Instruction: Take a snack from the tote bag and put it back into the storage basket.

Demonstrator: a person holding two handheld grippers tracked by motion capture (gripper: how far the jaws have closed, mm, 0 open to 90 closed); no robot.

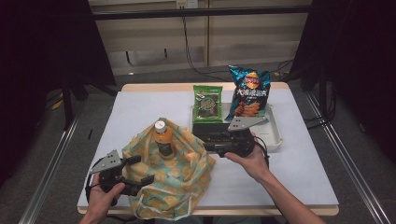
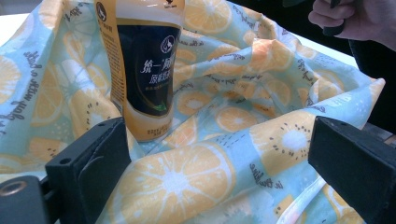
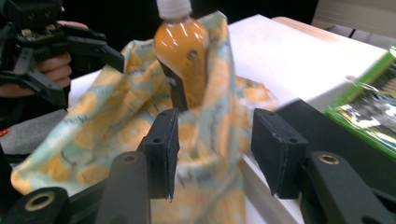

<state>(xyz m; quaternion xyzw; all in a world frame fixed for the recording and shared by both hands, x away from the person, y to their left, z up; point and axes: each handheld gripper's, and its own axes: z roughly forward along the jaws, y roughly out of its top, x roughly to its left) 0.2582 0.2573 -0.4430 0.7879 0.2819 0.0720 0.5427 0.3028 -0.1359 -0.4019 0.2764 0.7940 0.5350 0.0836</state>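
Observation:
A cloth bag (image 1: 182, 182) printed with orange slices lies at the front of the table, its mouth up. An orange drink bottle (image 1: 163, 140) with a white cap stands upright inside it. My left gripper (image 1: 140, 170) is at the bag's left side, jaws wide apart. In the left gripper view the bag cloth (image 2: 233, 121) spreads between them and the bottle (image 2: 149, 70) rises just behind. My right gripper (image 1: 208, 145) is at the bag's right edge. Its pads (image 3: 161, 149) stand apart, with the bag's raised edge (image 3: 210, 116) in the gap and the bottle (image 3: 180, 46) beyond.
A white tray (image 1: 275, 135) sits right of centre behind the right hand. A green snack pack (image 1: 208, 103) and a blue chips bag (image 1: 250, 91) lean at its back. White cloth (image 1: 140, 112) covers the table. Dark curtains flank both sides.

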